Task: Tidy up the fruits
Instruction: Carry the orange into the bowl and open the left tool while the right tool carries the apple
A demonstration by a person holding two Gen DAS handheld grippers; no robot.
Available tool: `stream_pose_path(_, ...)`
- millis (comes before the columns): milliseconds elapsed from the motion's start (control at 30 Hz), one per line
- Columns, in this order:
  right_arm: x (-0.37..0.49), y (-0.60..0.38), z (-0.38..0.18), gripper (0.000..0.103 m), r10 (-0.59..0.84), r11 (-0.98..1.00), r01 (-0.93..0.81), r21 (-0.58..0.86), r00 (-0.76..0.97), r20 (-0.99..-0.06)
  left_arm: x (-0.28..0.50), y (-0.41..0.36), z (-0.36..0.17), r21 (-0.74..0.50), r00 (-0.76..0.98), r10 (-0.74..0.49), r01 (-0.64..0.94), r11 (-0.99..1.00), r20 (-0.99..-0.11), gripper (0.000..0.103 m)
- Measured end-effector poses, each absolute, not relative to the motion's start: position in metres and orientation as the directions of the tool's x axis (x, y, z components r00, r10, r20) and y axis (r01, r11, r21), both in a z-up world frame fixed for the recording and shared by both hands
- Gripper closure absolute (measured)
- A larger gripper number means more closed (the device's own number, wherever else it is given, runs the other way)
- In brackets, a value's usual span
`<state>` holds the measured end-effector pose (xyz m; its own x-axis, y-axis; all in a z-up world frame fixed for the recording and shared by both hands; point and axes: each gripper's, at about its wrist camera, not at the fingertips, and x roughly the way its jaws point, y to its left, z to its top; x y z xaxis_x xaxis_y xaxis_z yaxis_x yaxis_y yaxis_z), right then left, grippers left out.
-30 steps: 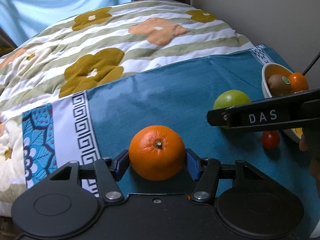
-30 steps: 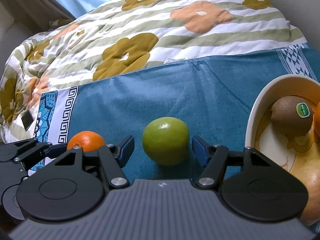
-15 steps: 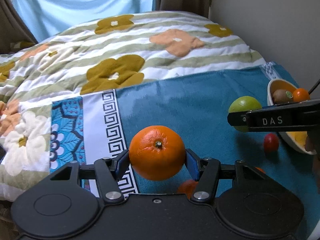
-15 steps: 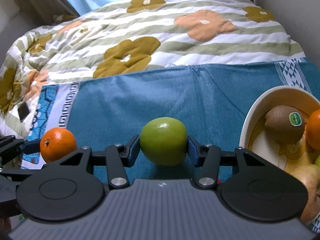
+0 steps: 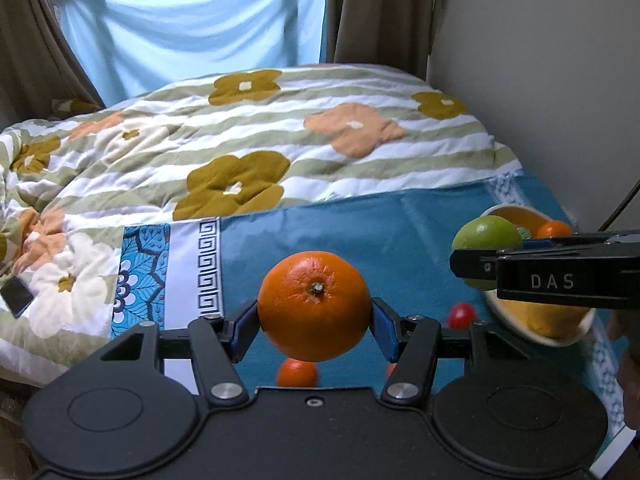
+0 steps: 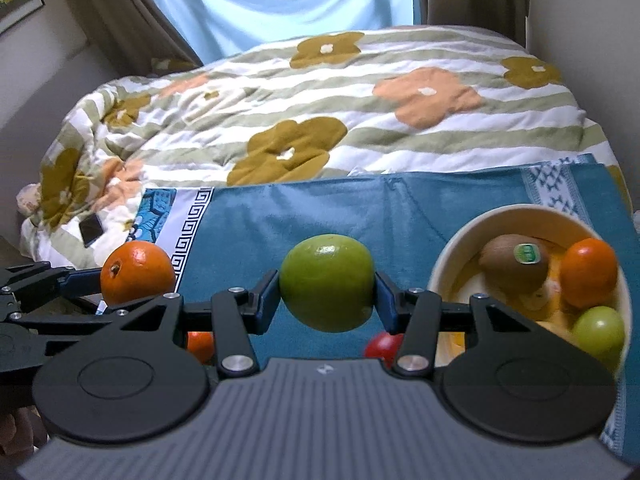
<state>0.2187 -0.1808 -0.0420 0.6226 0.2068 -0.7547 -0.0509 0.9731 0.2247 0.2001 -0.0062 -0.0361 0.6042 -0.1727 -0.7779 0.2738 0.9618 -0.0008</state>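
Note:
My left gripper is shut on a large orange and holds it above the blue cloth; the orange also shows in the right wrist view. My right gripper is shut on a green apple, held above the cloth left of the cream bowl; the apple also shows in the left wrist view. The bowl holds a kiwi, a small orange and a green fruit.
A small orange and a red tomato lie on the cloth below the grippers. The tomato also shows in the right wrist view. A flowered quilt covers the bed behind. A phone lies at the left. A wall stands at the right.
Both grippers rose from the cloth with their fruit. The right gripper closed on the green apple about a second ago. More of the bed and window is now in view.

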Motion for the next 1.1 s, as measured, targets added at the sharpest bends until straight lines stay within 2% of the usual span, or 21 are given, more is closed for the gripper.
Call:
stream_pose_path(567, 0.179, -0.293, -0.01, 0.038, 0.224, 0.969, -0.08, 0.232, 0.677, -0.701, 0.168, -0.107, -0.009, -0.007, 0.658, -0.185, 0.263, 0.965, -0.73, 0.04)
stream_pose_path(1100, 0.181, -0.375, -0.036, 0.038, 0.18, 0.972, -0.005, 0.236, 0.663, -0.726, 0.212, -0.19, -0.056, -0.009, 0.58, -0.217, 0.34, 0.94, -0.785, 0.04)
